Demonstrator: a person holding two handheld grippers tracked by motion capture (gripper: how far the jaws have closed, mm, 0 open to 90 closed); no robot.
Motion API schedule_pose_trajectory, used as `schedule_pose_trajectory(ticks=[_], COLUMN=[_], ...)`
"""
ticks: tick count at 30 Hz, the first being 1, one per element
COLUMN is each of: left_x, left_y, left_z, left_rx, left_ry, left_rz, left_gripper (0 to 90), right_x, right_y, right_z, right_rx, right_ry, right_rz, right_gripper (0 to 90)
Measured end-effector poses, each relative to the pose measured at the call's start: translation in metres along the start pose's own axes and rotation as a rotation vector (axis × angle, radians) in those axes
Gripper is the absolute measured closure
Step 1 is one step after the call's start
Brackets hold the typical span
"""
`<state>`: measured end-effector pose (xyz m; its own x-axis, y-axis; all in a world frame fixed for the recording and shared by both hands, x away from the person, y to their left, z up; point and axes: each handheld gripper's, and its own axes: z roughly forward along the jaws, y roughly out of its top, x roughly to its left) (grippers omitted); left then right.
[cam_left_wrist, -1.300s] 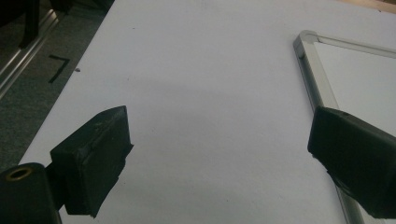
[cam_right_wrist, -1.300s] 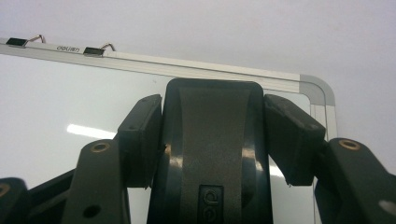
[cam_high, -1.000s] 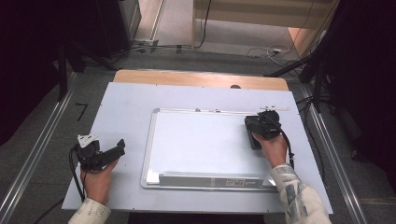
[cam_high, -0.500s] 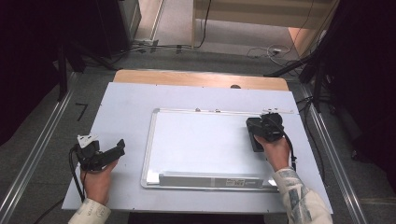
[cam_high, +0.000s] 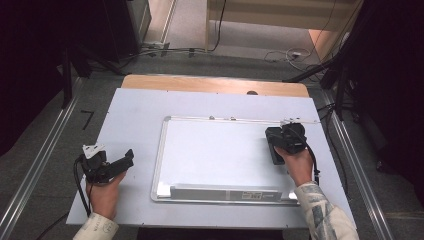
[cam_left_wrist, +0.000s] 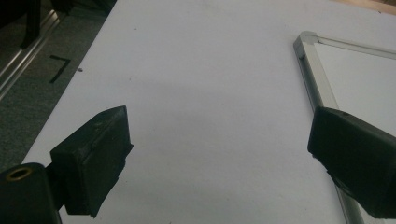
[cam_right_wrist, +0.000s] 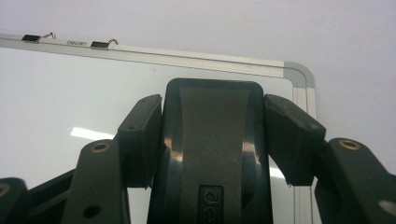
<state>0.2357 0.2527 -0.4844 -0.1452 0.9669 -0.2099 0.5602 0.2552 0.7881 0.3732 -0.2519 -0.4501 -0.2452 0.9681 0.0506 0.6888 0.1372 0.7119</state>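
A white whiteboard (cam_high: 220, 150) with a silver frame lies flat on the pale table (cam_high: 135, 110). My right gripper (cam_high: 276, 137) is over its right end, shut on a black eraser (cam_high: 276, 154) that lies against the board. In the right gripper view both jaws press on the sides of the eraser (cam_right_wrist: 212, 140), with the whiteboard (cam_right_wrist: 70, 93) and its top right corner behind. My left gripper (cam_high: 125, 162) rests on the table left of the board. Its jaws stand wide open, with nothing between them (cam_left_wrist: 219, 126).
Two small clips (cam_right_wrist: 100, 44) sit on the board's top frame. A marker tray (cam_high: 225, 192) runs along its near edge. A wooden strip (cam_high: 215, 85) borders the table's far side. Metal rails (cam_high: 40, 165) and cables flank the table on the floor.
The right gripper with the eraser has shifted slightly to the right on the board. The left gripper has stayed still.
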Motion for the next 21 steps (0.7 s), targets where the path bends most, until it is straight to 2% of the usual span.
schedule_pose_trajectory(ticks=[16, 21], left_x=[0.000, -0.001], left_y=[0.000, 0.000], left_z=[0.000, 0.000], left_rx=[0.000, -0.001], left_ry=[0.000, 0.000], left_rz=[0.001, 0.001], left_gripper=[6.3, 6.3], right_x=[-0.008, -0.010], right_y=[-0.009, -0.010], right_z=[-0.008, -0.013], right_rx=[-0.005, -0.007], right_ry=[0.001, -0.013], right_rz=[0.024, 0.035], right_gripper=[38.6, 38.6])
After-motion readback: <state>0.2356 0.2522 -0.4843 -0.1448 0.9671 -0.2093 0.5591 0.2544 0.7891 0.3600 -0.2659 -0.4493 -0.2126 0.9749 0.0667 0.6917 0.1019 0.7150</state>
